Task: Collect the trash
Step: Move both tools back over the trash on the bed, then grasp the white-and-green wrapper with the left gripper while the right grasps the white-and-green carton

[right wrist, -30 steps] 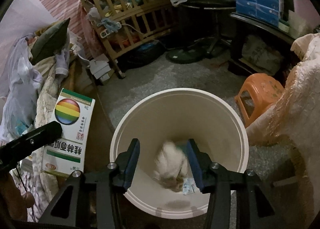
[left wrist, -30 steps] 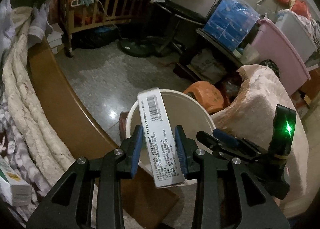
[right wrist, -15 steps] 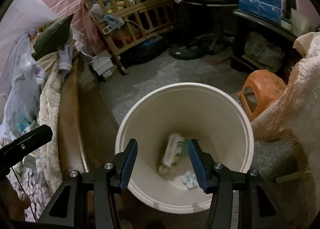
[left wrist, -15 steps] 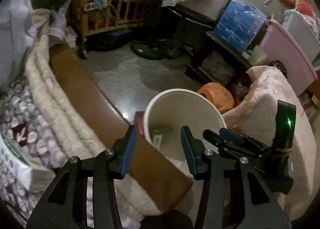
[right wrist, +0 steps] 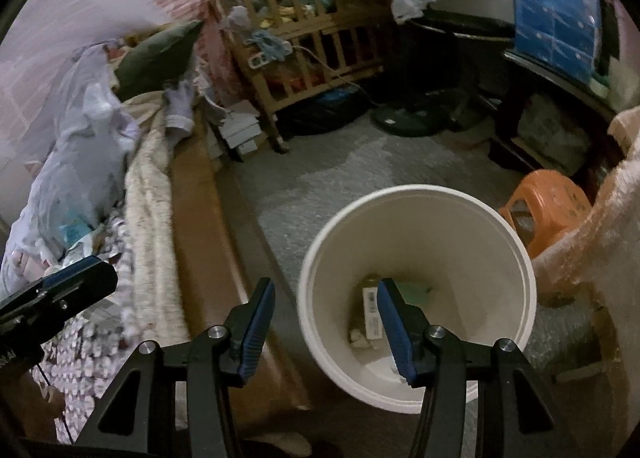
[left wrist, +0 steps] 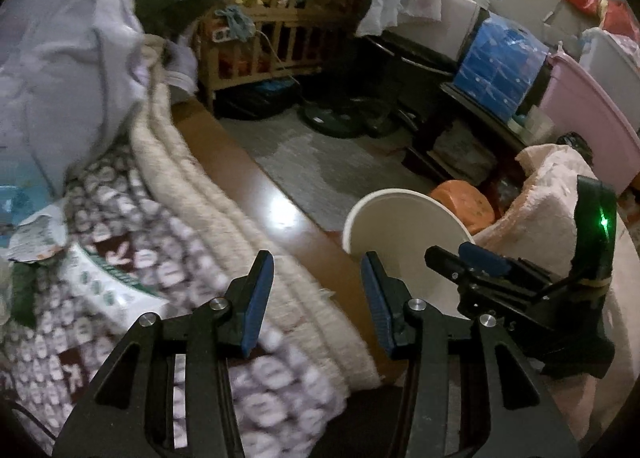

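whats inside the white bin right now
In the white bin: a white barcoded box, something green, crumpled scraps. The right gripper's finger covers part of the bottom.

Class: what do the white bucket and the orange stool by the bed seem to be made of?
White bucket: probably plastic; smooth matte wall, thin rolled rim. Orange stool: looks like moulded plastic; uniform glossy colour, cut-out side opening.

The patterned brown-and-white bed blanket (left wrist: 120, 258) is smeared by motion blur, so its print cannot be read. Inside the round white plastic bin (right wrist: 516, 258), the small white barcoded carton (right wrist: 370, 314) is partly covered by the right hand-held gripper (right wrist: 326, 332); the crumpled scraps beside it are too small to identify.
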The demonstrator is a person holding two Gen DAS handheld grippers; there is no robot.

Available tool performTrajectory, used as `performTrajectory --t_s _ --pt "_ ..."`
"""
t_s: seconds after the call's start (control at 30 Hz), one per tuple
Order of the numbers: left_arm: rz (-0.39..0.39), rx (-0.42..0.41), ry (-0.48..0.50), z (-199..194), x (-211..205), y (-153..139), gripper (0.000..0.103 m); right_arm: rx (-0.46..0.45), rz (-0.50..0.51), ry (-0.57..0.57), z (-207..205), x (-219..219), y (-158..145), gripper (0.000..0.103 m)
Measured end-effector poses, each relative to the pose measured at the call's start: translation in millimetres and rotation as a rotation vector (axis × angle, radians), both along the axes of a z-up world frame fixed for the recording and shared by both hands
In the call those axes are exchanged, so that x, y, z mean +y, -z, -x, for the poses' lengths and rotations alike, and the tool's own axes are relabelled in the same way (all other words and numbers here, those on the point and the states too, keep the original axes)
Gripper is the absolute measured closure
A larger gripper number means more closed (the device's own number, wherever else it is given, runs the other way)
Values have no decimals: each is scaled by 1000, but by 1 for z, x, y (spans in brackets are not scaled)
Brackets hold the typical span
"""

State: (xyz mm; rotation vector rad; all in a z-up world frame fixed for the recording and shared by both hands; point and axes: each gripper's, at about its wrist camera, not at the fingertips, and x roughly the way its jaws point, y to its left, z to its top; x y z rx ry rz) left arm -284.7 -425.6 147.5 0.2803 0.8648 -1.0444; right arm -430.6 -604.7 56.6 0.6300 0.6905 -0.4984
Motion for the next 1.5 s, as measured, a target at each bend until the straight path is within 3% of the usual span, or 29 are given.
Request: performTrajectory --t_s 0.17,0.63,1.0,1.33,1.5 --pt "2 -21 -53 -14 27 -4 59 -34 25 -45 -14 23 -19 42" --pt "-38 -43 -269 -73 132 -1 59 -68 57 -264 -86 107 -46 42" --pt "-99 -22 -473 -127 243 20 59 -87 54 -441 -134 174 -58 41" --pt "-88 69 -661 -176 331 34 59 -62 44 -625 -176 237 -51 41" --pt "-58 117 -688 -191 350 41 55 -53 86 -626 -192 242 -57 41"
